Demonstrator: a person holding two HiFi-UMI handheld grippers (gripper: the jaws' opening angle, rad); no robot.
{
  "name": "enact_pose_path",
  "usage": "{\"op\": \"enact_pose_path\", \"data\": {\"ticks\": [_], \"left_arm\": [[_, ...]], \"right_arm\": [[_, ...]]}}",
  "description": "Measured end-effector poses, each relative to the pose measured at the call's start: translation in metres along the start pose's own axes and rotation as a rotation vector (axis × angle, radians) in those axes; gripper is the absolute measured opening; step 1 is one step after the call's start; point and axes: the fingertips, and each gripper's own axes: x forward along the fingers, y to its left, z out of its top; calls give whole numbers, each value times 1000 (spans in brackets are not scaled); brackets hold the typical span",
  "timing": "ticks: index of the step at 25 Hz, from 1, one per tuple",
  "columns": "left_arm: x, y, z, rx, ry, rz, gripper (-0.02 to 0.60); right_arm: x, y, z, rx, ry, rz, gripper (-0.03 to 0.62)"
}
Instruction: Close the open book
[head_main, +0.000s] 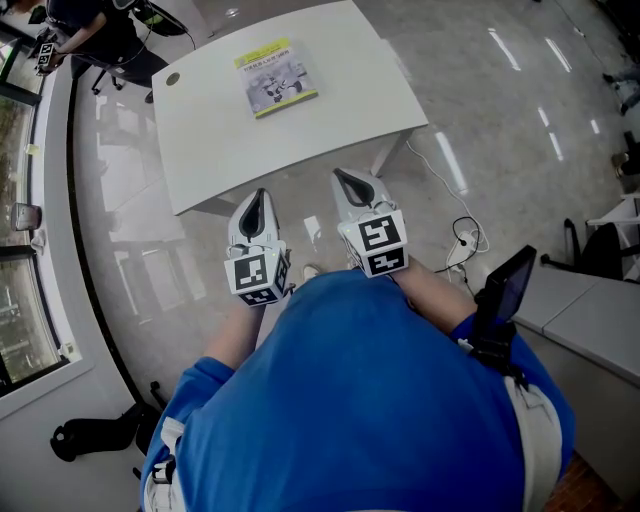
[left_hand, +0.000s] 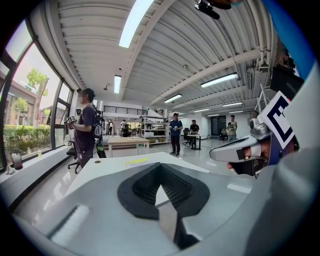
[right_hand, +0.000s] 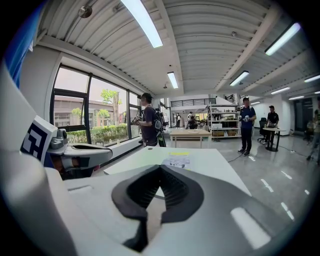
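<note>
The book (head_main: 280, 78) lies shut and flat on the white desk (head_main: 330, 130), cover up. Its cover has a yellow band above a grey picture. It sits near the desk's far edge, slightly askew.

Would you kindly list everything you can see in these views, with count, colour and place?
Table: one, white, ahead of the person.
Book: one, white cover with a yellow-green band, flat on the table's far part.
Disc: one, tan, by the table's far left corner.
Cable: one, dark, on the floor right of the table.
Screen: one, black, at the person's right side.
Bystanders: several in the background, one in dark clothes nearest the table.
Shirt: one, blue, on the person.
Left hand-held gripper: one, white, shut, empty, short of the table.
Right hand-held gripper: one, white, shut, empty, alongside.
</note>
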Motion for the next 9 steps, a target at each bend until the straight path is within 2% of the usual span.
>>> {"op": "enact_pose_path", "data": {"ticks": [9], "left_arm": [[7, -2, 2, 14, -10, -6, 6]], "right_arm": [[2, -6, -1, 0, 2, 1, 2]]}}
